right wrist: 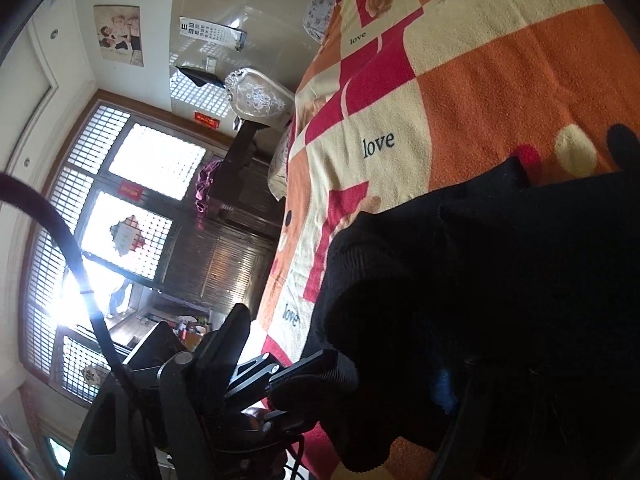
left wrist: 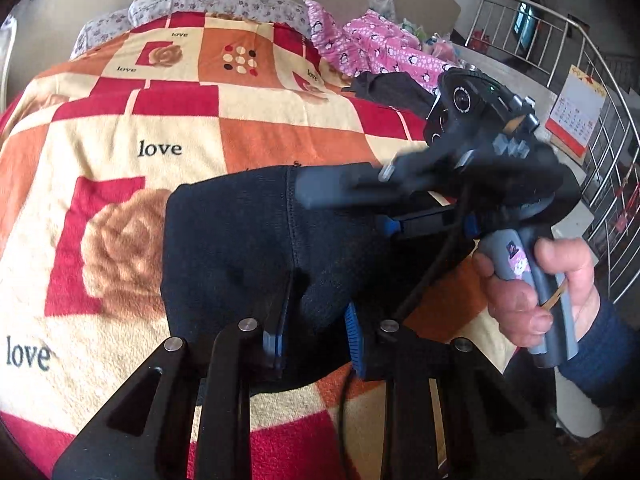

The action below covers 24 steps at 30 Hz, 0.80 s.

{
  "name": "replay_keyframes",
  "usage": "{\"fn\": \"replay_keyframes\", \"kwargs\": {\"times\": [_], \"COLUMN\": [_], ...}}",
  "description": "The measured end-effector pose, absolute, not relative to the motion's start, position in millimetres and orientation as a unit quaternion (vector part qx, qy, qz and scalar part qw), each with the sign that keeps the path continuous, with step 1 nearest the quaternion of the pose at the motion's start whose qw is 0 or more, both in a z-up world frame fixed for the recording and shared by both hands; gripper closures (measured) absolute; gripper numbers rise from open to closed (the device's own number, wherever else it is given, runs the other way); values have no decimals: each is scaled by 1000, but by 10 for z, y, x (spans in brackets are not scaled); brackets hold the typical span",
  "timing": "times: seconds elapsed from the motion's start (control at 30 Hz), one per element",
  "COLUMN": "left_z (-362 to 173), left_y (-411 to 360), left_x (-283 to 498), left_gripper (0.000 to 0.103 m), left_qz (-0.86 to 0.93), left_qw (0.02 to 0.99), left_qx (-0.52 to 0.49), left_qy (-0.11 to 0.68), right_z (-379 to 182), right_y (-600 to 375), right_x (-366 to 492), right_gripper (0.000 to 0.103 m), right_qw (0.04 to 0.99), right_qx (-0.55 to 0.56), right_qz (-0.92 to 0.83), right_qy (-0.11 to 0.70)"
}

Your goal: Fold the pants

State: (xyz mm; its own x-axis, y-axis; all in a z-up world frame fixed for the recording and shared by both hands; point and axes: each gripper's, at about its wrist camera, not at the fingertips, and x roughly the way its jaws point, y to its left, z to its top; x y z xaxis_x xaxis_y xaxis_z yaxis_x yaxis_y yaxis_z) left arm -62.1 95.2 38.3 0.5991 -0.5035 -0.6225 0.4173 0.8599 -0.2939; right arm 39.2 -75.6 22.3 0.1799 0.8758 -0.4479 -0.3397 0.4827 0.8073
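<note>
Dark pants bunched on the patterned blanket, both grippers at their near edge

Left gripper is clenched on a fabric fold; right gripper straddles cloth, grasp unclear. Likely the pick-up before a fold; next, lift both evenly. Seam runs away from the left camera; the pants' long axis is hidden

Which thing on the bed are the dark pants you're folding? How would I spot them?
Look at the big checkered blanket with roses and the word "love". The pants lie bunched on its near part, right in front of the left gripper. They are plain dark cloth, unlike the pink penguin-print fabric farther back.
</note>
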Motion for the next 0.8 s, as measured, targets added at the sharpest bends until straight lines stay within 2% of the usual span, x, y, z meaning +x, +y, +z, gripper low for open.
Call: {"fn": "replay_keyframes", "kwargs": {"times": [0.03, 0.1, 0.17, 0.57, 0.8], "left_z": [372, 371, 393, 868, 815], "left_y": [962, 957, 917, 240, -371], "left_x": [-616, -619, -630, -459, -211], "left_gripper": [80, 80, 80, 80, 80], "left_qz": [-258, -256, -257, -328, -364], "left_qw": [891, 892, 892, 885, 861], "left_qx": [-64, -69, -69, -40, -29], "left_qy": [367, 368, 365, 329, 353], "right_z": [198, 186, 210, 773, 667], "right_y": [-702, -695, -766, -1465, -2125], "right_x": [382, 363, 362, 314, 366], "right_gripper": [54, 75, 87, 88, 88], "right_qw": [726, 739, 735, 779, 801], "right_qx": [257, 240, 253, 245, 261], "right_qz": [416, 411, 421, 414, 357], "right_qy": [484, 477, 467, 401, 403]}}
